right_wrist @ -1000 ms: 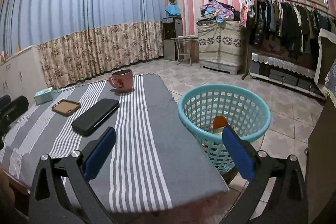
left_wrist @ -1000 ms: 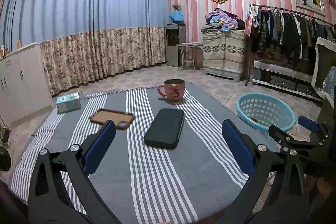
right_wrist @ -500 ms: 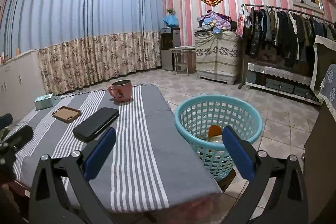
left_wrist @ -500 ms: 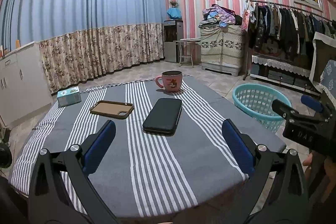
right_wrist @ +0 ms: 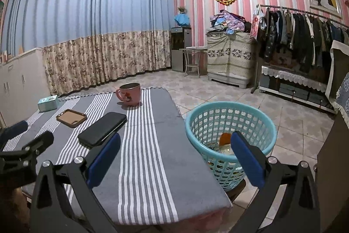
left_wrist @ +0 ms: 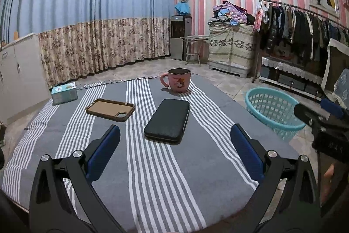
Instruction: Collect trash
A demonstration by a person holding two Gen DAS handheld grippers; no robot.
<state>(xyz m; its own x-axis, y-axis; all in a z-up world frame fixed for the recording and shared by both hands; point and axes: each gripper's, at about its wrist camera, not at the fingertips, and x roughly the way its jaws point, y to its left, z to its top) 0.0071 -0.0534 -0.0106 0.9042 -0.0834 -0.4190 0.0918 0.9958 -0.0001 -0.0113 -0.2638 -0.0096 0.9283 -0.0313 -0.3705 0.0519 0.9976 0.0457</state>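
- Nearest the cameras, the left gripper (left_wrist: 174, 154) and right gripper (right_wrist: 175, 156) both hang spread wide and empty, drawn back over the last second from the grey striped tablecloth (left_wrist: 152, 167).
- Mid-table lie a black rectangular wallet (left_wrist: 168, 120), a brown phone case (left_wrist: 110, 109) and a pink mug (left_wrist: 178, 80).
- Beside the table, the turquoise plastic basket (right_wrist: 229, 123) holds orange trash (right_wrist: 225, 139); collection appears finished.

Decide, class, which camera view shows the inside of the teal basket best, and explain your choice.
The right wrist view: it looks down into the teal basket, so an orange item and other pieces at the bottom show. The left wrist view catches the basket from the side near the right edge, showing only rim and mesh wall, nothing inside.
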